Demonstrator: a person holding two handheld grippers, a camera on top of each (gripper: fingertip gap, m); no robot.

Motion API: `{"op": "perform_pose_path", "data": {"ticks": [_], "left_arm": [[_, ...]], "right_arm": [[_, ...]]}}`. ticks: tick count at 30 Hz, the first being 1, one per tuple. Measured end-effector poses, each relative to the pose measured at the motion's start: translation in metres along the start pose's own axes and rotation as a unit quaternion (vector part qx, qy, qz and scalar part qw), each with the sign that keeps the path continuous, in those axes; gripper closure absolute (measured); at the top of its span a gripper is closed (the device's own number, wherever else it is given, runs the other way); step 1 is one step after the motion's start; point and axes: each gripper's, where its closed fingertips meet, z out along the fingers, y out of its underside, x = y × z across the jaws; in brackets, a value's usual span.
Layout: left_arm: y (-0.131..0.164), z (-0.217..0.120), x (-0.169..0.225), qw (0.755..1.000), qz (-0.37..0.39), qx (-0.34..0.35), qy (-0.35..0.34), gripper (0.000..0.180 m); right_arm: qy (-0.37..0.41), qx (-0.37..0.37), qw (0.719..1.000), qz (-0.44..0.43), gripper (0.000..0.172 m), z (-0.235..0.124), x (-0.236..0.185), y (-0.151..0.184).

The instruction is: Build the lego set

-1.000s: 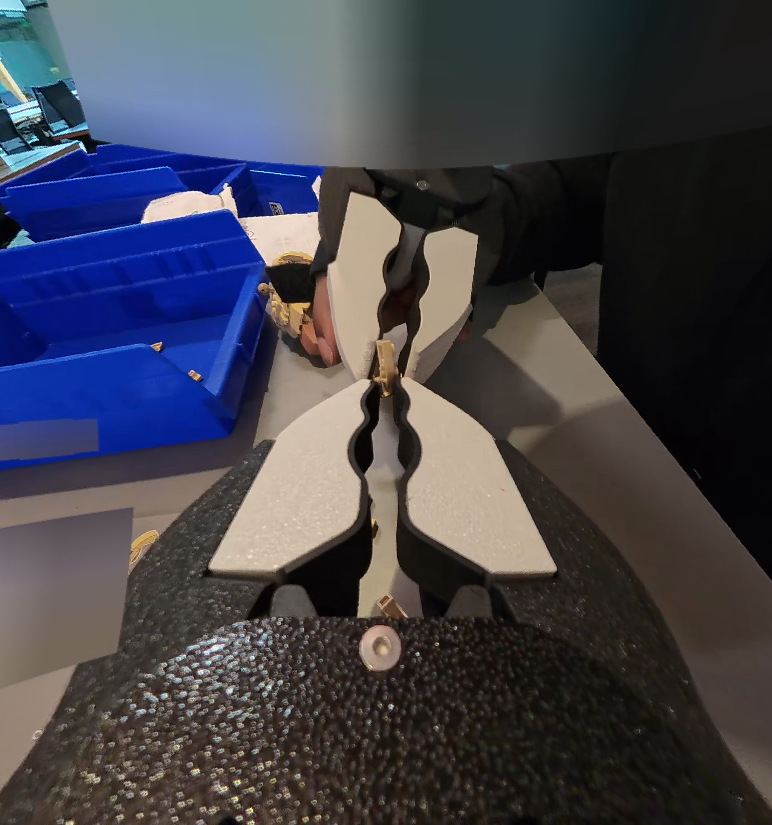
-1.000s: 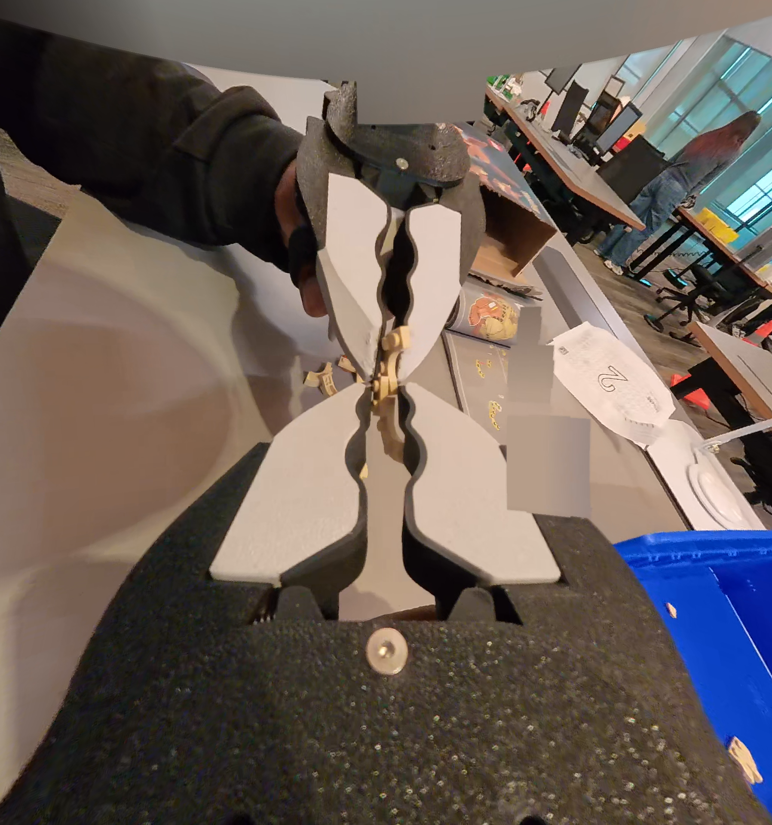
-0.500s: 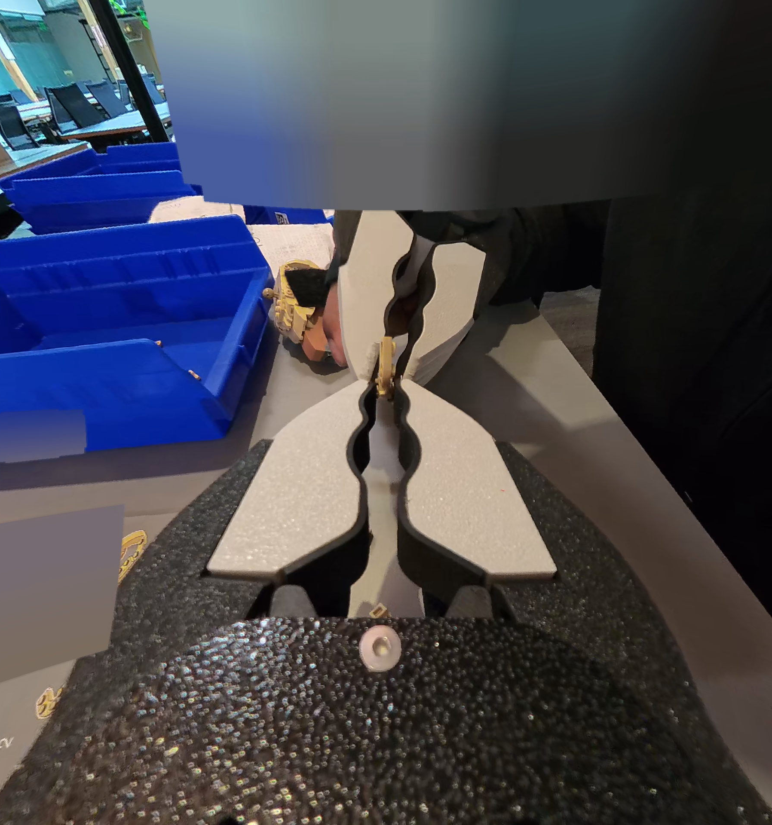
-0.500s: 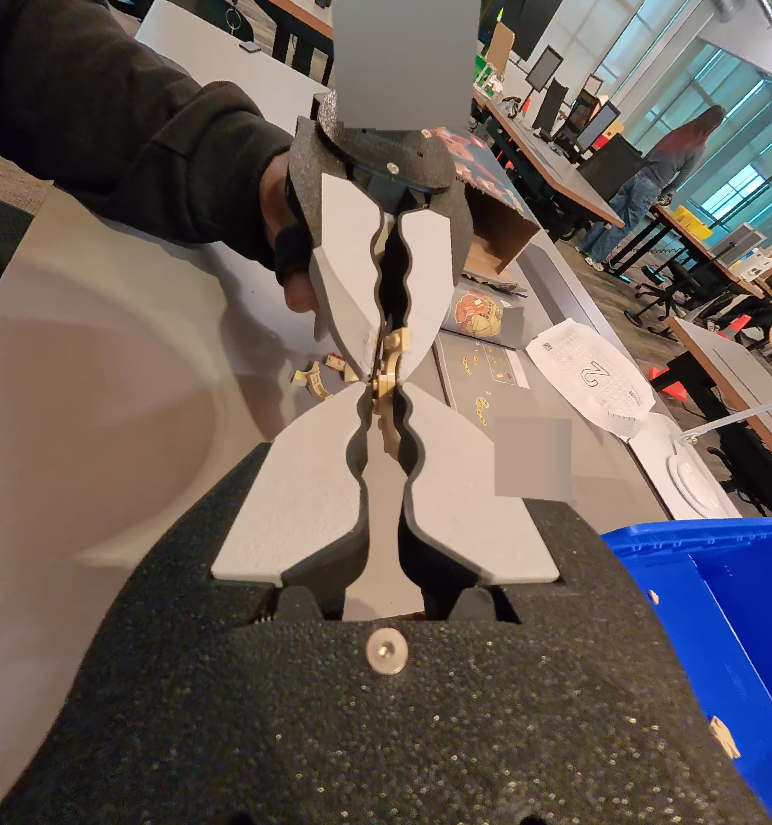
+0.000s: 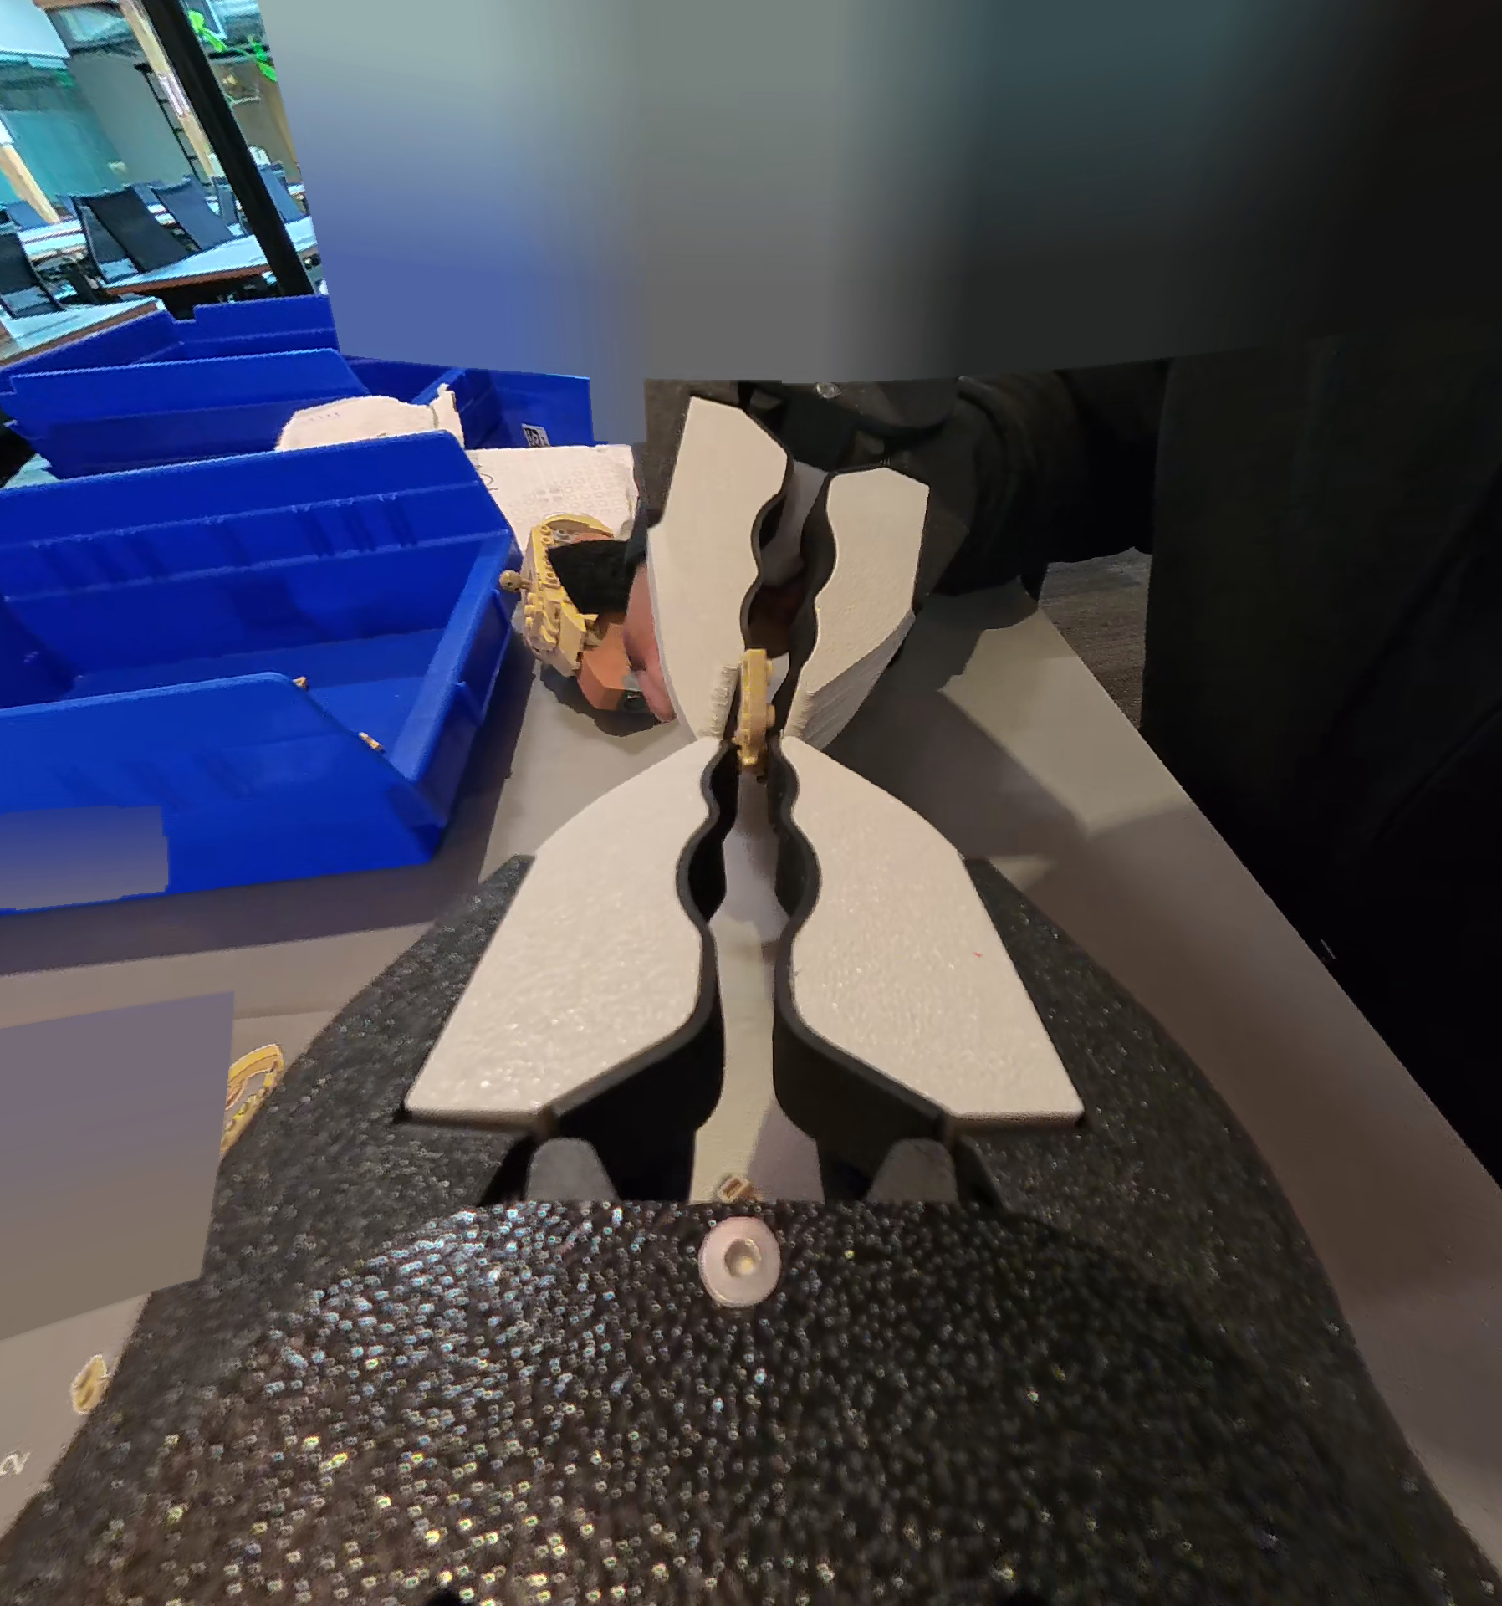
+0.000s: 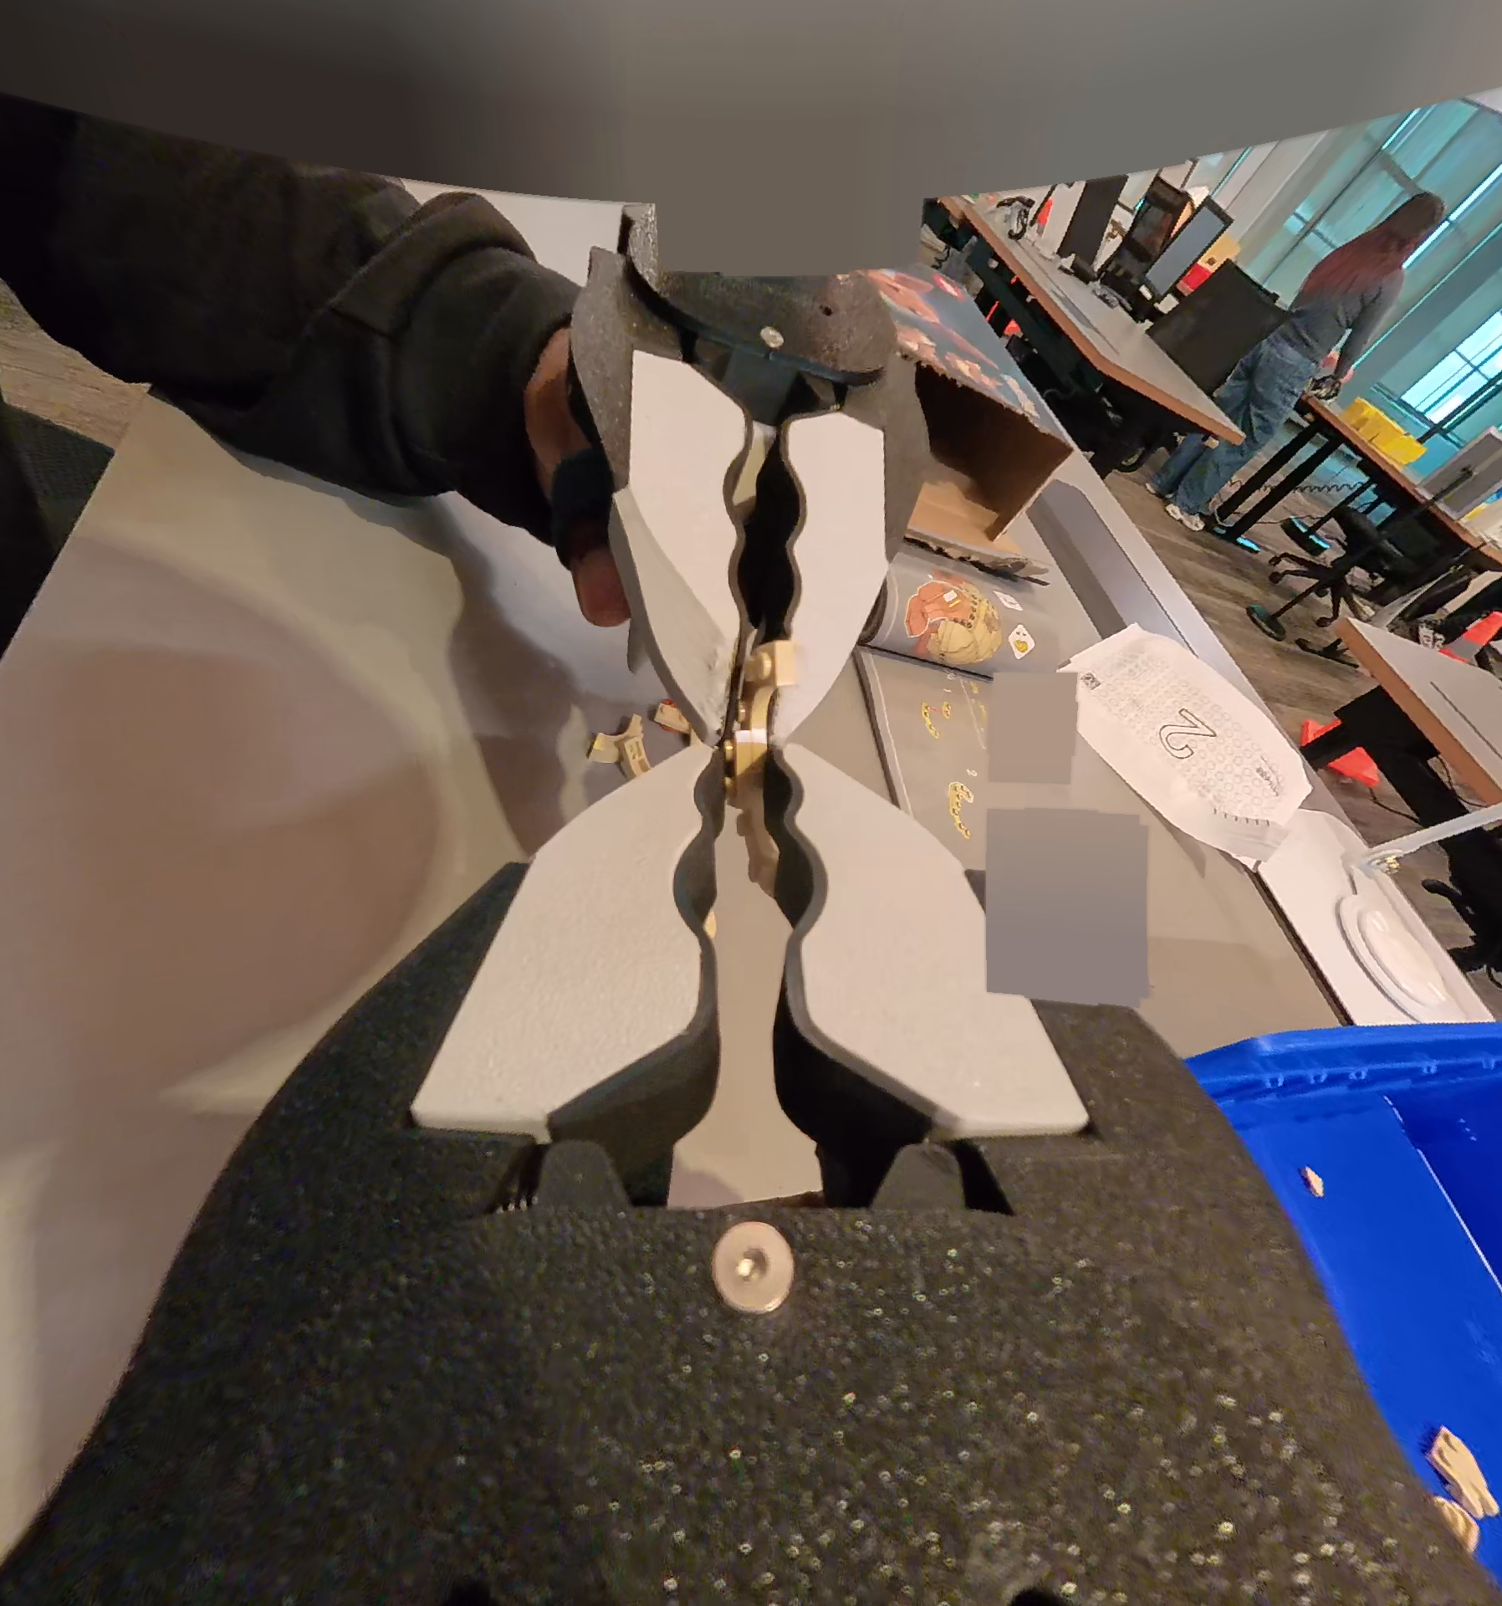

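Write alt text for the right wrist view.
Two grey grippers meet tip to tip above a grey table, the right gripper and left gripper each pinching tan toy-brick pieces where they join. Loose tan pieces, a booklet and a blue bin surround them.

tan brick pieces (image 6: 752,739) | joined, upright | pinched between both tools' tips, above table
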Motion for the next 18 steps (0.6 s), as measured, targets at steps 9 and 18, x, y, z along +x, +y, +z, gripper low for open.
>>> {"op": "perform_pose_path", "data": {"ticks": [9, 18], "left_arm": [[0.001, 0.000, 0.002, 0.999, -0.029, 0.010, 0.018, 0.175], [-0.005, -0.005, -0.003, 0.999, -0.011, 0.046, 0.007, 0.175]], "right_arm": [[-0.017, 0.004, 1.000, 0.013, 0.163, 0.000, -0.002, 0.001], [0.022, -0.012, 0.999, 0.027, 0.145, 0.001, 0.014, 0.012]]}}
